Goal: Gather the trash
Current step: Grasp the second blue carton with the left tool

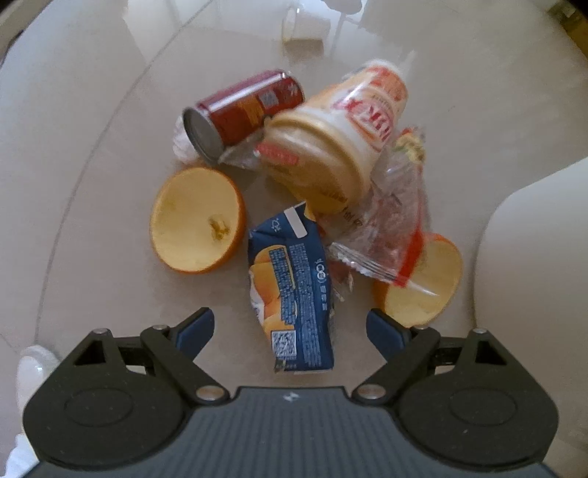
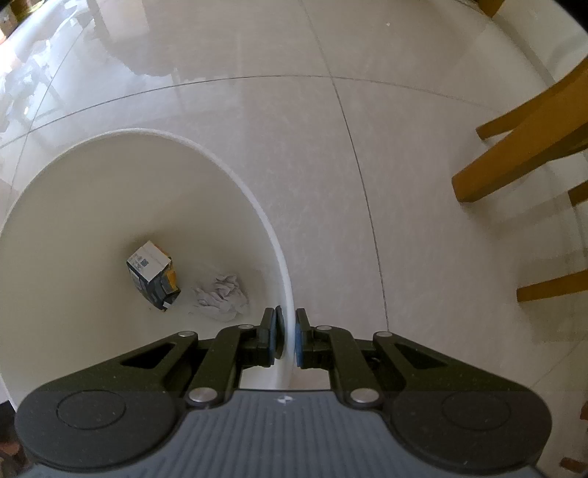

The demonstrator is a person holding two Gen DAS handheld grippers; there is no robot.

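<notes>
In the left wrist view a pile of trash lies on the tiled floor: a crushed blue juice carton (image 1: 294,294), a red can (image 1: 246,110) on its side, a cream plastic bottle (image 1: 338,136), a clear snack wrapper (image 1: 389,228), crumpled tissue (image 1: 182,141) and two orange peel halves (image 1: 196,220) (image 1: 422,283). My left gripper (image 1: 290,325) hangs open just above the carton, its jaws either side of it. In the right wrist view my right gripper (image 2: 288,336) is shut on the rim of a white bin (image 2: 250,191). Inside the bin lie a small carton (image 2: 152,274) and a crumpled tissue (image 2: 220,294).
The white bin's wall (image 1: 533,239) shows at the right of the left wrist view, close to the pile. A white cup (image 1: 305,25) lies further off on the floor. Wooden chair legs (image 2: 522,147) stand to the right of the bin.
</notes>
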